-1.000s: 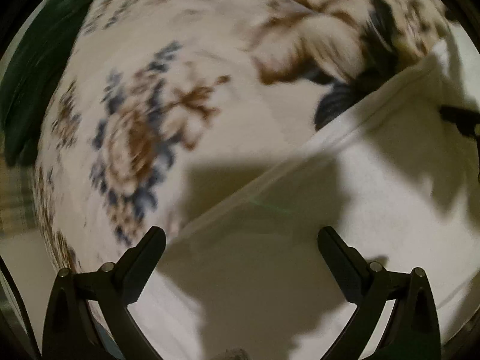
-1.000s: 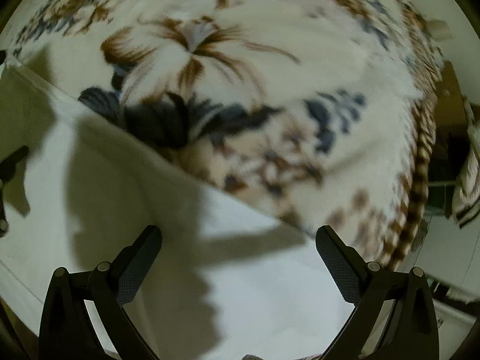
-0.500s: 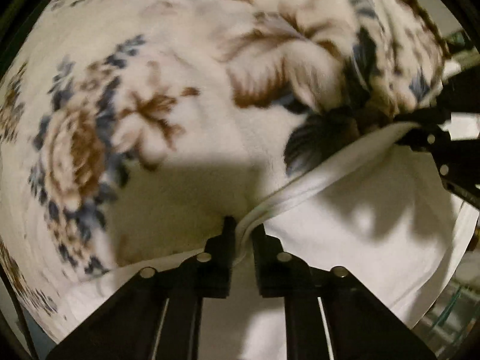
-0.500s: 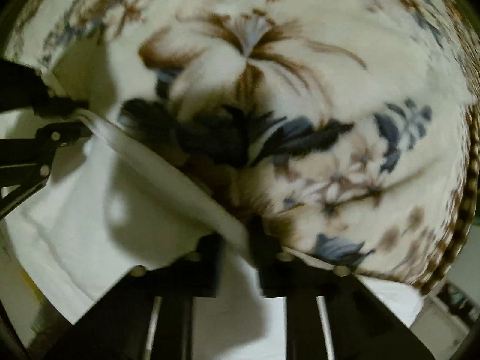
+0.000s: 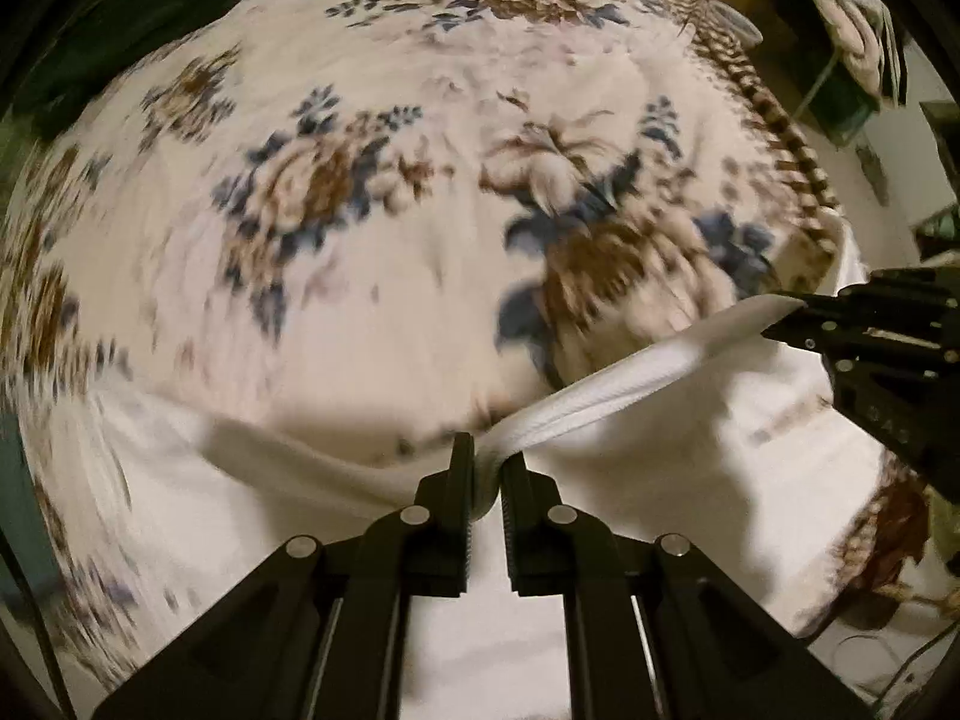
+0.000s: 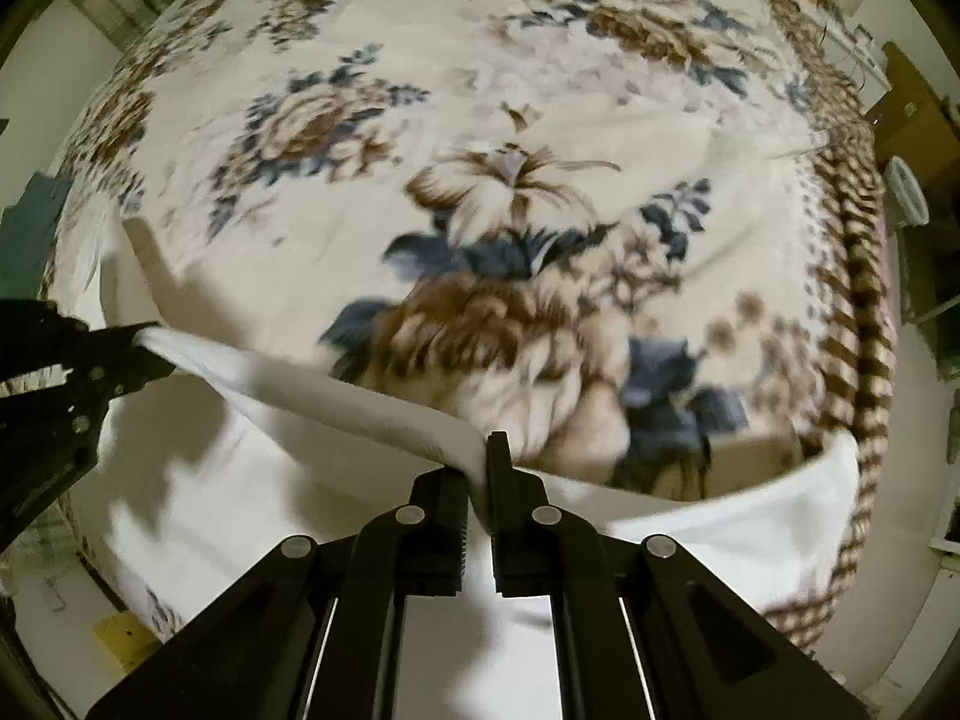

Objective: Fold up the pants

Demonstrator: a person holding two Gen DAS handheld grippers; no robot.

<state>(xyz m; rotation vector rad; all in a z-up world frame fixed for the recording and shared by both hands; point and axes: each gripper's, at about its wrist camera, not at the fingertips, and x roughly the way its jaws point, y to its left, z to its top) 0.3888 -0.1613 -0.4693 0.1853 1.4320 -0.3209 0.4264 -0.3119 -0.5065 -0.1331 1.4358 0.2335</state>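
Left tool [image 5: 487, 468] and right tool [image 6: 477, 468] are both pinching the white pants [image 5: 690, 462] hem, lower centre, over the floral bed [image 5: 360, 312]. Soft, light, sagging cloth; thick hem band is gripping best.

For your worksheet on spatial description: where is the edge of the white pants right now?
In both wrist views the pants' edge hangs stretched above the floral blanket, pinched between the left gripper and the right gripper.
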